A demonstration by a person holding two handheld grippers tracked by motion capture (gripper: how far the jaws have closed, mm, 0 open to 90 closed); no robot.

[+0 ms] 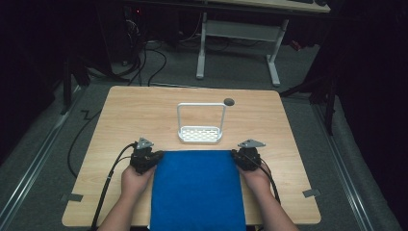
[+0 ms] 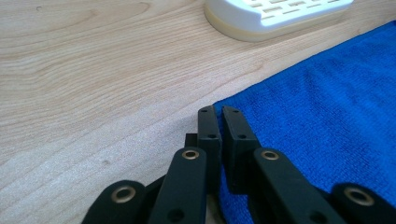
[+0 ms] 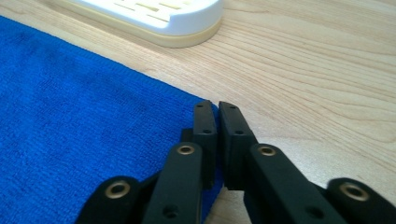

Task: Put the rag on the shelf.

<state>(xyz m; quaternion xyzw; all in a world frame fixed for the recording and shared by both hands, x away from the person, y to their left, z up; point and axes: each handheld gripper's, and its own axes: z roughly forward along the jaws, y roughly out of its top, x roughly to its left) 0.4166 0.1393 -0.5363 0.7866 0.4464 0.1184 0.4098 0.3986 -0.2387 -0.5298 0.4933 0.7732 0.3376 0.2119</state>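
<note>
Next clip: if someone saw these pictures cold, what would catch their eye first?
The bright blue cloth dominates, spread flat on the near half of the wooden table and reaching its near edge. The left gripper and right gripper each pinch one of its far corners, jaws shut on the fabric. Just beyond the cloth stands a white slotted rack with a tall wire handle.

Wooden table (image 1: pixel 120 115) seen from above and forward by the high view, blue cloth (image 1: pixel 197 187) viewed low and close from its far left corner (image 2: pixel 327 116), likewise from its far right corner (image 3: pixel 70 116), white rack (image 1: pixel 200 134) shared beyond the cloth (image 2: pixel 275 14) (image 3: pixel 159 14).
</note>
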